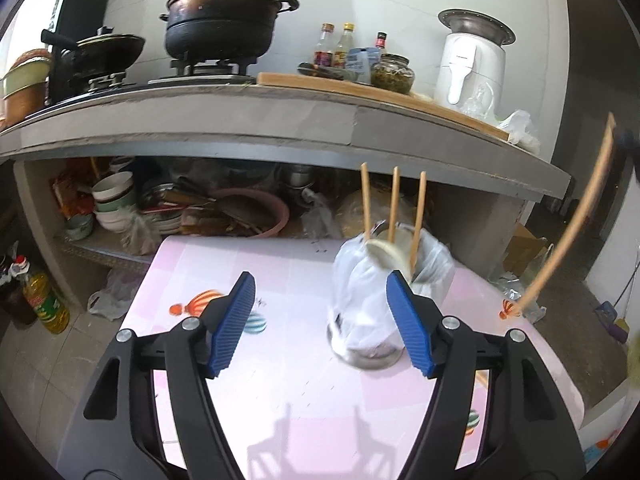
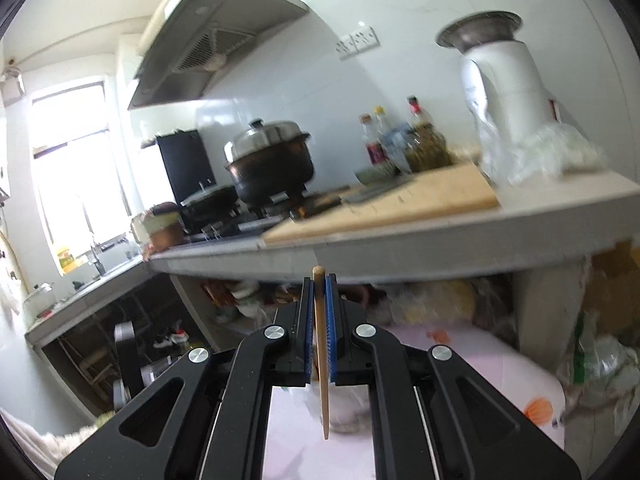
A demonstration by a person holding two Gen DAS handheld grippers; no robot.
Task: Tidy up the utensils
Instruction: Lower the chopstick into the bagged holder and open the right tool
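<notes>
Chopstick transfer is the step in hand, judged from both views.

Left wrist view: the left gripper (image 1: pixel 320 320) stands released, its ribbed blue fingers (image 1: pixel 234 322) spread with nothing between them, low over the pink patterned bench (image 1: pixel 280 400). Just ahead stands the holder (image 1: pixel 372 320), a metal cup with a shiny base, wrapped in thin white plastic. Three wooden chopsticks (image 1: pixel 395 204) stand upright in it, slender and round. A fourth chopstick (image 1: pixel 576 240) hangs tilted at the right, well clear of the holder; its upper end meets a dark blurred shape, probably the right gripper.

Right wrist view: the right gripper (image 2: pixel 319 332) is clenched on that chopstick, pinched near its top, the shaft hanging down over the bench. The holder below is blurred and mostly hidden.

Next move, in my judgement: carry the stick above the holder's mouth, align it upright beside the other three, lower it, then let go. The plastic wrap may snag the tip.
</notes>
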